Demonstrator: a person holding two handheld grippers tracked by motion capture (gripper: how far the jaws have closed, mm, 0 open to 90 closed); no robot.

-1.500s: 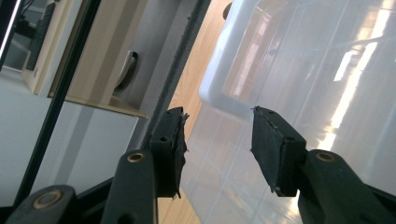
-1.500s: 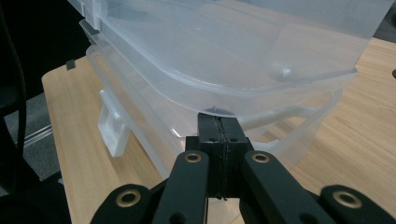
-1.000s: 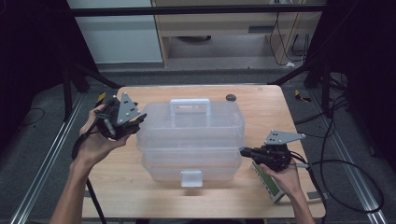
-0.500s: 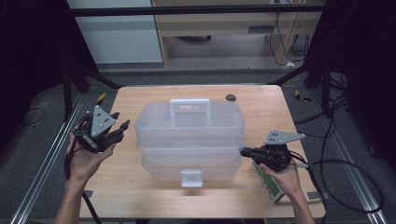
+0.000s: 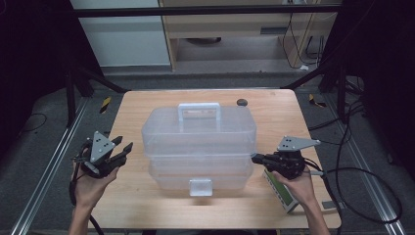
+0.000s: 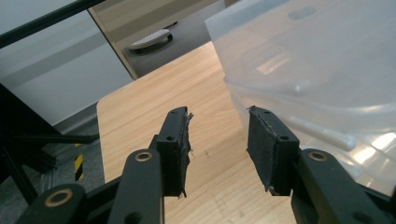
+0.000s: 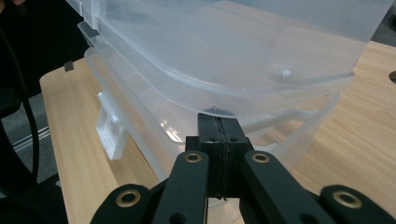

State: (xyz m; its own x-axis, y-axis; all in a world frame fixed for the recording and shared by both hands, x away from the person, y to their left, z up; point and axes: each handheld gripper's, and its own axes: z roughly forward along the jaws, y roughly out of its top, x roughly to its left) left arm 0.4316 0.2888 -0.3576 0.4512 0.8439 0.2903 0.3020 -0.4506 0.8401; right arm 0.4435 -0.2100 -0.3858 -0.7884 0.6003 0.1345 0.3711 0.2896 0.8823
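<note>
Bracing the clear plastic toolbox [image 5: 199, 142] at mid-table with the closed right gripper [image 5: 255, 158] at its right end, the person brings the left gripper [image 5: 125, 148], its empty jaws narrowing, beside the left end, likely to steady that end next.

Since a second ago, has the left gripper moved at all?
Yes. In the high view the left gripper has dropped from beside the clear box's upper left corner toward the table's near left edge.
</note>
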